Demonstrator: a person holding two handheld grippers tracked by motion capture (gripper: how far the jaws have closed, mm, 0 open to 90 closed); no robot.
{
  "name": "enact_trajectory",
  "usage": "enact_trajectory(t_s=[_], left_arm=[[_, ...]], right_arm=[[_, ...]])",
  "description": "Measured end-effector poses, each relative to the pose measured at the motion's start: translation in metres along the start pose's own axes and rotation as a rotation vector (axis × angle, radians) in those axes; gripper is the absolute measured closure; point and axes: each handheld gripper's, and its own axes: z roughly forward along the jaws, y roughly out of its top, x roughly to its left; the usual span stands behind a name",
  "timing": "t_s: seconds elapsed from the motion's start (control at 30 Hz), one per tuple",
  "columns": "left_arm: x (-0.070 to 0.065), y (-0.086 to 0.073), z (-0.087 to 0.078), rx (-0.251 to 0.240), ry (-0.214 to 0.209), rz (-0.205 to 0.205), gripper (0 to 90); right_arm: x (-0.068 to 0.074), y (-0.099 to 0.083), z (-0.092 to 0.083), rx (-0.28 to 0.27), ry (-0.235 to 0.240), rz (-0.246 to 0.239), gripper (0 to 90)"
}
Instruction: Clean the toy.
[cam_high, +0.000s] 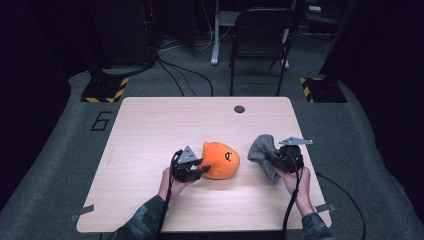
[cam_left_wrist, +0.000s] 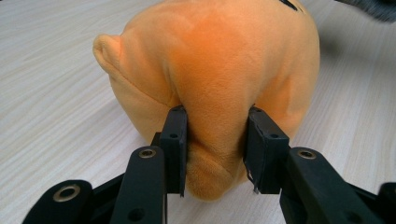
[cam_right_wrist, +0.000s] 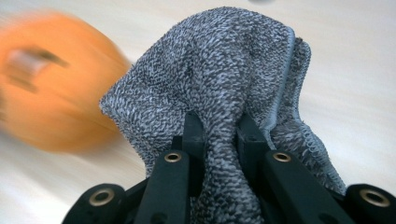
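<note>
So both grabs look done. The left gripper (cam_left_wrist: 215, 149) pinches the soft, round orange plush toy (cam_high: 220, 160) in the middle of the table (cam_high: 150, 130). The right gripper (cam_right_wrist: 222, 135) squeezes a bunched, fuzzy gray towel (cam_right_wrist: 224, 70) at middle right. Wiping the toy seems left to do.

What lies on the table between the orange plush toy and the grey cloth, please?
Nothing: in the high view, bare table separates the orange plush toy from the grey cloth.

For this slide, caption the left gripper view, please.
Left gripper shut on the orange plush, which rests on the wooden table.
</note>
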Motion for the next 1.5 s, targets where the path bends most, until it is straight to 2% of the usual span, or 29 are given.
enact_trajectory(t_s=[0.03,0.07,0.1,0.13,0.2,0.27,0.3,0.33,0.43,0.47,0.53,0.63,0.7,0.73,0.8,0.9,0.93,1.0,1.03,1.1,1.17,1.2,1.27,1.5], left_arm=[[0.0,0.0,0.0,0.001,0.003,0.003,63.1],[-0.001,0.0,0.0,0.001,0.002,0.0,63.2],[-0.001,0.001,0.0,-0.002,0.005,0.004,63.2],[-0.002,0.001,0.0,-0.001,0.005,0.003,63.2],[-0.002,0.001,0.0,0.0,0.005,0.006,63.2],[-0.002,0.002,-0.001,0.005,0.004,0.01,63.3],[-0.002,0.002,-0.001,0.005,0.004,0.01,63.3],[-0.004,0.003,-0.001,0.001,0.007,0.007,63.3],[-0.006,0.004,-0.001,-0.003,0.007,0.013,63.3],[-0.007,0.004,-0.001,-0.01,0.018,0.026,63.3],[-0.008,0.005,-0.001,-0.003,0.014,0.033,63.3],[-0.009,0.006,-0.001,-0.005,0.014,0.044,63.1],[-0.01,0.006,-0.001,-0.011,0.007,0.045,63.1],[-0.011,0.006,0.0,-0.014,0.017,0.051,62.9],[-0.012,0.006,0.002,0.003,0.012,0.049,60.6],[-0.01,0.005,0.002,0.005,0.013,0.036,44.4],[-0.008,0.002,0.002,0.0,0.001,0.012,43.1],[-0.007,0.001,0.003,-0.005,0.004,0.009,42.7],[-0.007,0.0,0.002,0.003,-0.008,-0.002,44.7],[-0.007,-0.001,0.003,0.011,-0.009,0.006,55.1],[-0.009,-0.001,0.004,0.01,0.003,0.021,63.7],[-0.01,-0.001,0.003,0.016,0.006,0.031,63.7],[-0.012,0.0,0.004,0.014,0.017,0.029,70.3],[-0.015,0.002,0.004,0.011,0.008,0.023,71.7]], right_arm=[[0.008,0.006,-0.004,-0.022,0.02,-0.01,77.8],[0.022,0.016,-0.006,-0.041,0.051,-0.031,77.7],[0.022,0.016,-0.006,-0.041,0.051,-0.031,77.7],[0.037,0.023,-0.004,-0.036,0.074,-0.056,77.5],[0.051,0.03,0.0,-0.033,0.098,-0.075,77.3],[0.063,0.037,0.005,-0.032,0.111,-0.097,77.1],[0.063,0.037,0.005,-0.032,0.111,-0.097,77.1],[0.075,0.043,0.011,-0.024,0.118,-0.115,77.0],[0.092,0.052,0.023,-0.013,0.124,-0.138,76.8],[0.092,0.052,0.023,-0.013,0.124,-0.138,76.8],[0.107,0.058,0.036,-0.006,0.143,-0.158,76.4],[0.118,0.058,0.046,0.014,0.147,-0.176,76.0],[0.119,0.056,0.049,0.016,0.152,-0.175,75.8],[0.119,0.055,0.053,0.026,0.148,-0.181,75.8],[0.12,0.051,0.061,0.041,0.134,-0.182,75.9],[0.116,0.045,0.069,0.054,0.124,-0.186,76.2],[0.116,0.043,0.071,0.059,0.123,-0.172,76.3],[0.115,0.042,0.072,0.061,0.124,-0.19,76.4],[0.116,0.041,0.072,0.061,0.117,-0.199,76.6],[0.116,0.041,0.073,0.06,0.119,-0.205,76.7],[0.117,0.039,0.074,0.069,0.111,-0.203,76.9],[0.117,0.039,0.074,0.066,0.104,-0.208,77.0],[0.116,0.038,0.073,0.068,0.089,-0.227,77.2],[0.112,0.035,0.063,0.07,0.057,-0.232,77.0]])
